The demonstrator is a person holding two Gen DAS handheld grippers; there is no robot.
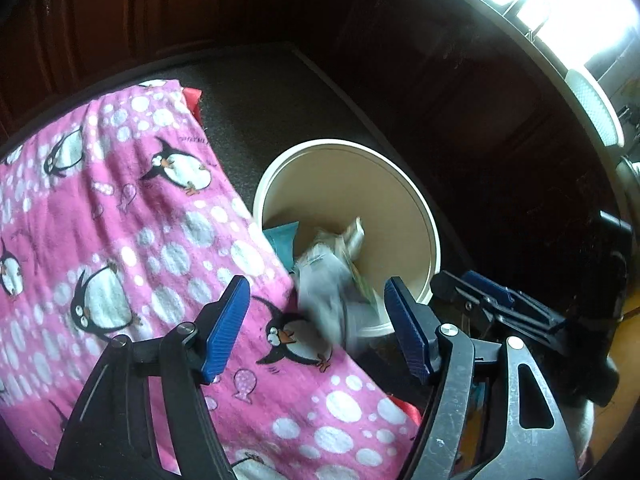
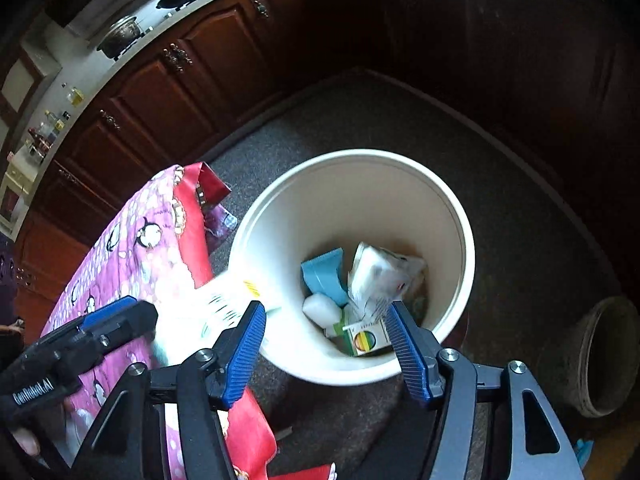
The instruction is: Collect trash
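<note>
White bin [image 2: 440, 208] sits on the carpet just ahead of & below both hand-held grippers, mouth up. Right hand-held gripper [image 2: 326, 338] is over the near rim, jaws apart, nothing pinched; crumpled wrapper [image 2: 384, 276] w/ other trash lies inside. Left hand-held gripper [image 1: 316, 322] is beside the rim by the penguin cloth [image 1: 120, 208], jaws apart; blurred paper packet [image 1: 332, 276] between them, apparently loose.
</note>
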